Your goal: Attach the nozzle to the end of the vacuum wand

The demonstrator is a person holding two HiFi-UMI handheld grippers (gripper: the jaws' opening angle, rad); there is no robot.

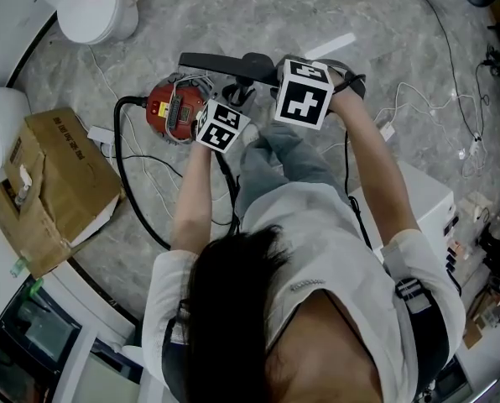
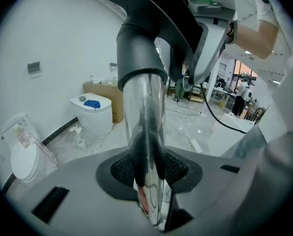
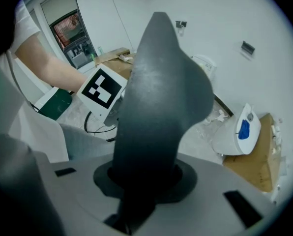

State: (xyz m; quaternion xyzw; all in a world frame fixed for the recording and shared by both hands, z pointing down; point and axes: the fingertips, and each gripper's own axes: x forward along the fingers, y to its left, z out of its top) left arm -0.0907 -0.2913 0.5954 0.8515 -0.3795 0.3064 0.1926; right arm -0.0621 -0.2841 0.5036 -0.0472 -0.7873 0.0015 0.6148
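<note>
My left gripper (image 2: 146, 173) is shut on a shiny chrome vacuum wand (image 2: 144, 112) that runs up between its jaws. The wand's far end sits inside the dark grey collar of the nozzle (image 2: 141, 43). Held by its thick neck, the nozzle (image 3: 161, 97) fills the right gripper view, with my right gripper (image 3: 146, 176) shut on it. In the head view the two grippers, left (image 1: 223, 126) and right (image 1: 304, 92), are close together above the floor. The nozzle's flat black head (image 1: 221, 62) sticks out to the left beyond them.
A red vacuum body (image 1: 176, 107) with a black hose (image 1: 137, 191) lies on the floor just left of the grippers. A cardboard box (image 1: 53, 183) is farther left, a toilet (image 1: 91, 7) at top left, a white cabinet (image 1: 422, 196) and cables (image 1: 451, 74) to the right.
</note>
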